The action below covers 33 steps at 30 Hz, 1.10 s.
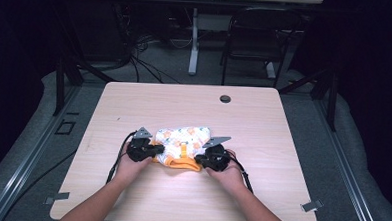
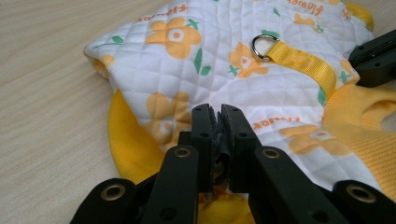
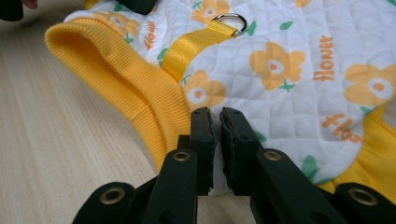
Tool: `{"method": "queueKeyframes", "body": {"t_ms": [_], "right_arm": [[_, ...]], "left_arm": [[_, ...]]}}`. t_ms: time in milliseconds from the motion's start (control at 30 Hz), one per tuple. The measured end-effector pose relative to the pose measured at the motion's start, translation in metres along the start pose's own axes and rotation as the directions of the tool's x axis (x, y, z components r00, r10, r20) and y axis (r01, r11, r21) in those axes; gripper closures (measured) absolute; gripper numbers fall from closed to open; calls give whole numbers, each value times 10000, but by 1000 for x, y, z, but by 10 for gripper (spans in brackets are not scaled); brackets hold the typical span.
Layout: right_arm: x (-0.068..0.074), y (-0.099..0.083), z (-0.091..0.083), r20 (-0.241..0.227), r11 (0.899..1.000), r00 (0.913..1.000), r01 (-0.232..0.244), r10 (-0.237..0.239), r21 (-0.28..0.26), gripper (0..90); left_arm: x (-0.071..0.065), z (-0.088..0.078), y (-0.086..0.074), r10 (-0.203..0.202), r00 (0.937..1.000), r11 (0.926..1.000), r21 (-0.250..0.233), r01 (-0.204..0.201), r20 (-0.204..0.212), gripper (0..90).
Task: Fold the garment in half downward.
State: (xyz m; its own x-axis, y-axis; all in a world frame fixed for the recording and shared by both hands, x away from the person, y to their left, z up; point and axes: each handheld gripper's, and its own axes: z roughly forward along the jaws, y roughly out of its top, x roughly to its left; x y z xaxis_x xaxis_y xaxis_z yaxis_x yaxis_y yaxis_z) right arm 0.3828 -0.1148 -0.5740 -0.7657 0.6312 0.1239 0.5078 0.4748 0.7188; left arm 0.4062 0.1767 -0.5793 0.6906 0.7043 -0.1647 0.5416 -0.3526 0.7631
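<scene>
Light wood table (image 1: 263, 128) with a small dark round cap (image 1: 225, 99) near its far edge. Behind it there's a black folding chair (image 1: 260, 35), a white table leg (image 1: 194, 45), and tangled cables (image 1: 136, 53) on the floor.

One quilted flower-print garment (image 1: 182, 146) with yellow ribbed trim, pinched between the fingers of both grippers. One yellow webbing strap (image 2: 303, 63) beyond the fingers, ending in one metal D-ring (image 2: 264, 46). Two grippers: left gripper (image 1: 154, 151), right gripper (image 1: 200, 159). Two hands. One wooden table (image 1: 263, 138).
</scene>
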Motion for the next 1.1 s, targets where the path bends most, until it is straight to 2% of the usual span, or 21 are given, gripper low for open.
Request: {"method": "queueKeyframes", "body": {"t_ms": [167, 267, 400, 500, 533, 600, 667, 733, 867, 1000, 1100], "right_arm": [[2, 1, -1, 73, 10000, 10000, 52, -52, -15, 817], [4, 2, -4, 50, 10000, 10000, 10, -10, -97, 796], [7, 4, -15, 53, 9991, 10000, -42, 44, -421, 777], [10, 6, -24, 60, 9981, 10000, -45, 49, -616, 744], [12, 7, -30, 168, 9968, 9998, -32, 45, -793, 724], [13, 7, -32, 226, 9964, 9997, -19, 39, -844, 717], [15, 8, -39, 166, 9962, 9998, 89, -75, -861, 682], [18, 8, -44, 239, 9957, 9996, 196, -175, -910, 643], [26, 4, -55, 558, 9944, 9965, 668, -623, -824, 557], [31, 1, -61, 714, 9933, 9937, 918, -869, -697, 523], [35, -3, -68, 862, 9913, 9901, 1167, -1112, -612, 507]], "left_arm": [[-2, -1, 1, 9, 10000, 10000, 6, -9, -64, 839], [-4, -3, 2, -86, 9999, 9999, -57, 86, 94, 811], [-7, -10, 4, -90, 9996, 9997, -208, 95, 262, 764], [-11, -15, 6, -2, 9999, 9998, -212, 6, 163, 717], [-13, -18, 6, 4, 9999, 9997, -256, 0, 156, 673], [-15, -23, 8, 48, 9999, 9993, -375, -44, 105, 655], [-17, -29, 9, 4, 9998, 9990, -439, 4, 193, 594], [-19, -35, 10, 32, 9999, 9986, -524, -27, 103, 549], [-22, -49, 10, -25, 9998, 9973, -727, 38, 185, 502], [-24, -64, 6, 157, 9999, 9962, -860, -152, 55, 486], [-25, -73, 0, 54, 10000, 9958, -914, -57, -35, 469]]}}
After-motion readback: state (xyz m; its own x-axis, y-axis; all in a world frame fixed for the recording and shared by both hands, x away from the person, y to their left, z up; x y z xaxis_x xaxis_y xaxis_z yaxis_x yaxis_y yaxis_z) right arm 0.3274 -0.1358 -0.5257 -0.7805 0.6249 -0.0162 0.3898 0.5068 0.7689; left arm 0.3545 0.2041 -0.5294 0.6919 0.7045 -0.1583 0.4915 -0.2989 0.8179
